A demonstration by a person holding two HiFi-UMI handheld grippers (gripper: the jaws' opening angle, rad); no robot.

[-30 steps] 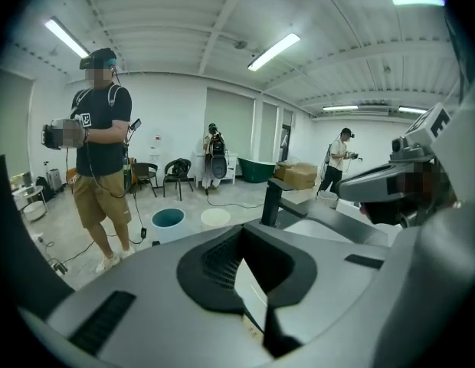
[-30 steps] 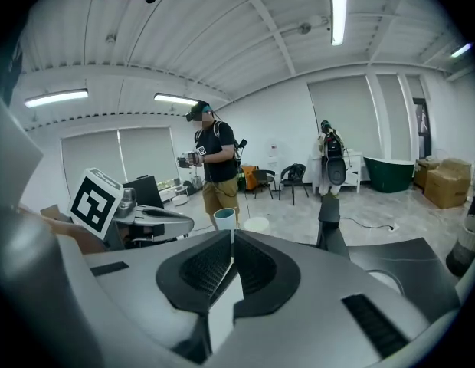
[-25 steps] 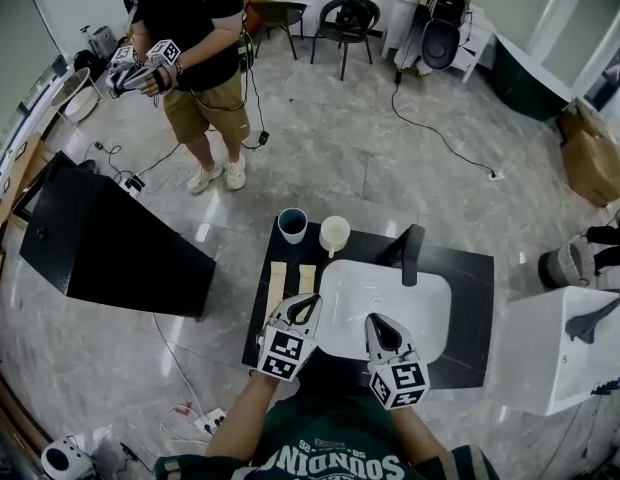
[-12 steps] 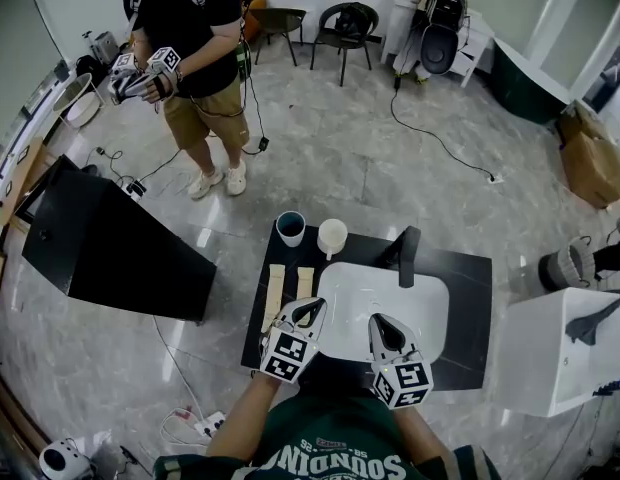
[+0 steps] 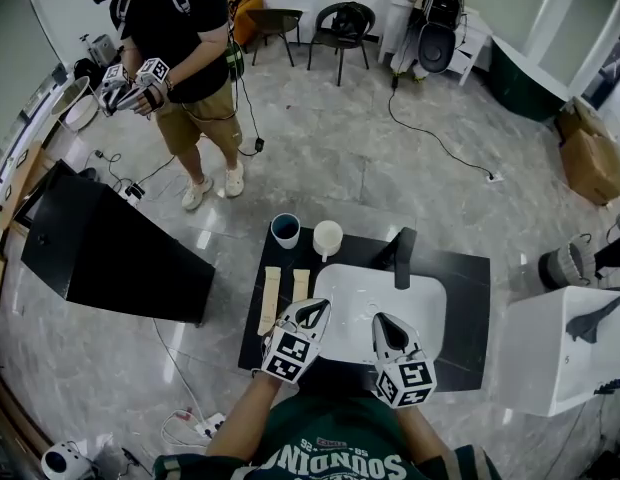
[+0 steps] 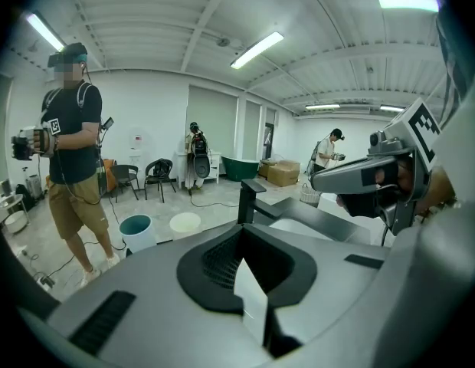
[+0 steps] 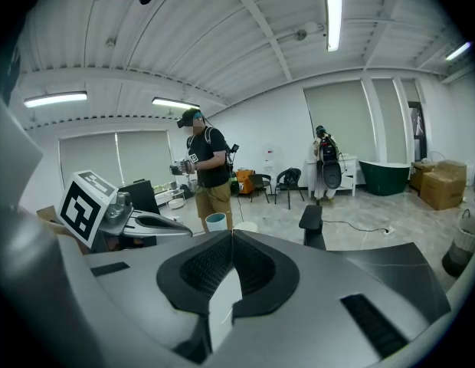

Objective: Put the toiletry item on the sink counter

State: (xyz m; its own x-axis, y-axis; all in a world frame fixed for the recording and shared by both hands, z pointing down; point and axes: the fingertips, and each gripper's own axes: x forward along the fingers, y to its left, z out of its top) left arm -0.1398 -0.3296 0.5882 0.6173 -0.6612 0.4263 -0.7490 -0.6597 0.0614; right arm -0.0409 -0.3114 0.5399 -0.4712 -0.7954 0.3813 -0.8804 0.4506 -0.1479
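Observation:
A black sink counter [image 5: 468, 306] carries a white basin [image 5: 410, 303] and a black faucet [image 5: 403, 256]. At its far left corner stand a teal cup [image 5: 285, 230] and a white cup [image 5: 328, 237]. Two long beige toiletry items [image 5: 269, 300] lie side by side on the counter's left strip. My left gripper [image 5: 312, 309] hovers over the basin's near left edge, just right of them, jaws shut and empty. Beside it, my right gripper [image 5: 383, 321] hangs over the basin's near edge, shut and empty. The left gripper view shows the teal cup [image 6: 136, 229] ahead.
A person [image 5: 175, 38] holding grippers stands on the floor at the far left. A black cabinet [image 5: 100, 248] stands left of the counter and a white unit [image 5: 560, 353] right of it. Cables and a power strip [image 5: 205, 423] lie on the floor.
The standing person has stepped a little to the left. Both my grippers have stayed over the basin's near edge, shut, with only a slight drift.

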